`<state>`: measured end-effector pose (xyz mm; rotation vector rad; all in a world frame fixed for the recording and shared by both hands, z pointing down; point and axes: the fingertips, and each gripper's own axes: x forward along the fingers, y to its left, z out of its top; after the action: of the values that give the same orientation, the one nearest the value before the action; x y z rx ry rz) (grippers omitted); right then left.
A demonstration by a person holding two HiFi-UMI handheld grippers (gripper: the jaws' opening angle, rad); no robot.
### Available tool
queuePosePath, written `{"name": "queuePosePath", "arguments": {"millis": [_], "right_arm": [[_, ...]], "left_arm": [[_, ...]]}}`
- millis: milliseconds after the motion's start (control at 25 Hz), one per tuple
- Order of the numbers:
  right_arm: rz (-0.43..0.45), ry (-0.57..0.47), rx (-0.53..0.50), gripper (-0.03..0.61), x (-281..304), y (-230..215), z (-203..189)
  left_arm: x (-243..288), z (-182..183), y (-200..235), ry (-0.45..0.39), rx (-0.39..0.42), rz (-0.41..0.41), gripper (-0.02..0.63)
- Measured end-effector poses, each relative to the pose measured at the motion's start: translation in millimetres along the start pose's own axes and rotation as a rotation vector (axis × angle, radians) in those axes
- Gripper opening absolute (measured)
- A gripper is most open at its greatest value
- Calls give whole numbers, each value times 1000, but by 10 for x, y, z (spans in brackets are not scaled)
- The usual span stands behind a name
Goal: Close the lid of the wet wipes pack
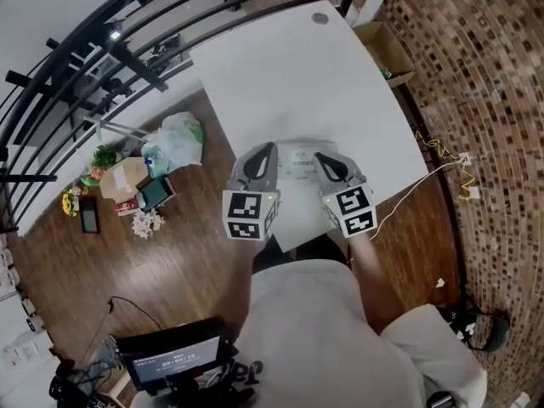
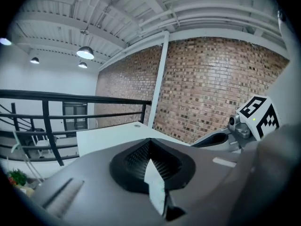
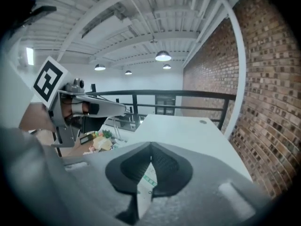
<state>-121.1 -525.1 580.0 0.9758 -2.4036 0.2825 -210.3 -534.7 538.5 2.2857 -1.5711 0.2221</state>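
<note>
White, flat wet wipes pack (image 1: 298, 161) is seen lying on the near part of the white rectangular bench (image 1: 289, 75), close to the near edge. Whether its lid is up or down cannot be made out in the head view. Green print on the pack (image 3: 148, 180) is glimpsed through the slit under the right jaws.

Left gripper (image 1: 264, 150) is held just beside the pack's left end, right gripper (image 1: 322, 157) just beside its right end, the pack between them. Contact with the pack cannot be confirmed. In the left gripper view the grey jaws are seen brought together at their tips (image 2: 150, 142), nothing clamped between them; a white sliver shows below them. The right gripper's jaws (image 3: 150, 147) are likewise closed tip to tip, with nothing gripped.

An open brown cardboard box (image 1: 385, 51) is noted at the bench's far right edge. A red-brown brick wall (image 1: 476, 83) is noted to the right, and a black metal railing (image 1: 102, 49) to the left. A white plastic bag (image 1: 176, 140) is seen on the wooden floor (image 1: 170, 253).
</note>
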Motion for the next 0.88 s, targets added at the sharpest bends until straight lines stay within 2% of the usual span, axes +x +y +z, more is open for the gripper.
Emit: {"name": "queuePosePath", "arguments": {"millis": [280,520,680,800,880], "right_arm": [[-96,-278,46,-12,-882,290,550],[-161,-461,-4,-12,-1663,377,746],[-159,-514,-6,-12,-2159,485,587],[-114,-499,121,-12,-2599,594,232],[-71,-491,145,-12,-2936,754,13]], "left_arm": [[-587,443,-373,-127,61,-42,15],[-1081,595,-744,-223,94,4,15],[-1451,513,-1119,-259,112,36,15],[-1803,338,-1593,-262,95,34,15],[-2093,180,-1955,-254,93,37,15]]}}
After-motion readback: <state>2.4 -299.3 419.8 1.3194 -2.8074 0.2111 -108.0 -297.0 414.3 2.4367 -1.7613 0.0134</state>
